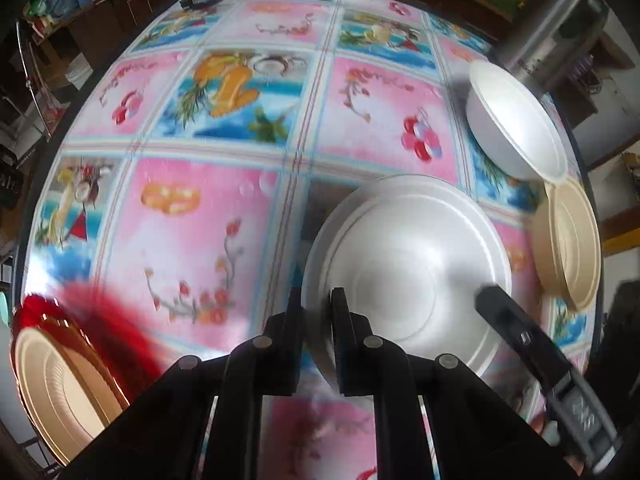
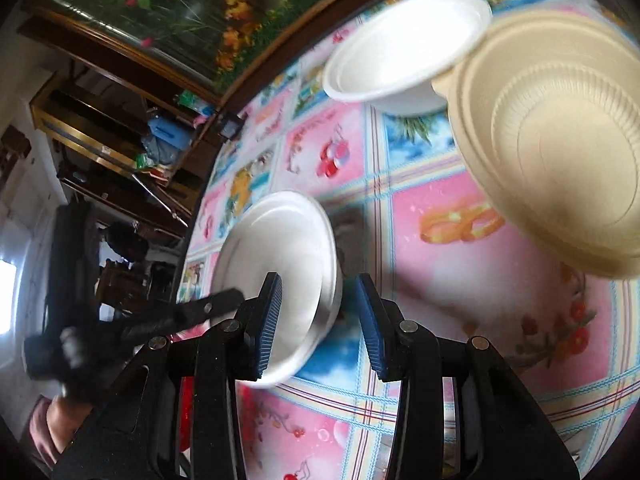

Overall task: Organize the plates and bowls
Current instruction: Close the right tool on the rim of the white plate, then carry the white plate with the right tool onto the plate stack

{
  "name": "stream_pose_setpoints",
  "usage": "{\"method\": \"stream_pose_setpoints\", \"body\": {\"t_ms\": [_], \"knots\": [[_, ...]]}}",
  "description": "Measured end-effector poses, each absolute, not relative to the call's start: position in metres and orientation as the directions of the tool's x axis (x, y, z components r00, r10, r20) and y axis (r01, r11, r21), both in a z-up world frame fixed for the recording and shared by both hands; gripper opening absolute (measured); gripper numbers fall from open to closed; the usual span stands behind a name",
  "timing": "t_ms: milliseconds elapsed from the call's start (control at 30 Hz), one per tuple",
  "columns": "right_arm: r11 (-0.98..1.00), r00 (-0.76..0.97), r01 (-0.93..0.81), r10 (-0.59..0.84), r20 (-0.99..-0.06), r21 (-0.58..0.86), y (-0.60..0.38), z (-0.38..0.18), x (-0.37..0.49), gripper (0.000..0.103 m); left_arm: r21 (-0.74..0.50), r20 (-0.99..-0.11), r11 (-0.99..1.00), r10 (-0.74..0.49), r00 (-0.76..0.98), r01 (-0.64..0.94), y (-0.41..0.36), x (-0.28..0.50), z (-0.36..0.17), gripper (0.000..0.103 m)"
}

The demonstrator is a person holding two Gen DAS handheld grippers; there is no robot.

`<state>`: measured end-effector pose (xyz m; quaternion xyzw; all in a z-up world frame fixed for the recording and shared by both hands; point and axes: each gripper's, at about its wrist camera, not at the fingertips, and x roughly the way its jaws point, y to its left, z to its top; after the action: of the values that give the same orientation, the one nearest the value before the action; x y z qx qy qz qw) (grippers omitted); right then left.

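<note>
— Where's the white plate (image 1: 404,268)?

— Up off the desk (image 1: 208,216), tilted. The left gripper (image 1: 316,320) has its jaws pinching the near rim, one finger on each face.

— And the right gripper (image 2: 318,320)?

— Jaws spread, nothing between the pads that's gripped. The plate's edge hangs in the gap, though I can't tell whether it touches the left pad.

— What else is on there?

— A white bowl (image 1: 516,124) at the far side, just in front of a steel flask (image 1: 556,36). A beige bowl (image 2: 560,152) sits beside it, rims nearly touching. At the left edge there's a beige plate (image 1: 60,384) on something red (image 1: 36,312).

— The cloth?

— Pink and blue squares with fruit and flowers.
</note>
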<state>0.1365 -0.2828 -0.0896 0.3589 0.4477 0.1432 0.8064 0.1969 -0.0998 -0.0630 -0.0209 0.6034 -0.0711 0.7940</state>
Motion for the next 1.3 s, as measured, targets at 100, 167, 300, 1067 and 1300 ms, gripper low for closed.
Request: {"method": "stream_pose_setpoints", "body": {"t_ms": [100,167,300,1067,1300], "knots": [[0.715,0.547,0.098,0.543,-0.637,0.693,-0.281,-0.09,0.137,0.038,-0.129,-0.954,0.987,-0.149,0.26,0.095,-0.098,0.188,-0.064,0.011],[0.724,0.555,0.103,0.527,-0.643,0.682,-0.279,-0.089,0.137,0.026,-0.141,-0.953,0.986,-0.16,0.256,0.092,-0.097,0.186,-0.066,0.011],[0.73,0.539,0.131,0.515,-0.667,0.67,-0.278,-0.095,0.136,0.012,-0.146,-0.948,0.985,-0.165,0.271,0.089,-0.096,0.183,-0.065,0.011],[0.747,0.592,-0.039,0.552,-0.587,0.664,-0.195,-0.024,0.086,0.007,-0.076,-0.788,0.996,-0.094,0.609,0.056,-0.008,0.081,0.009,0.012],[0.764,0.531,-0.151,0.598,-0.6,0.628,-0.1,-0.017,0.082,0.007,-0.035,-0.778,0.998,0.004,0.628,-0.051,0.073,0.059,0.009,0.012]]}}
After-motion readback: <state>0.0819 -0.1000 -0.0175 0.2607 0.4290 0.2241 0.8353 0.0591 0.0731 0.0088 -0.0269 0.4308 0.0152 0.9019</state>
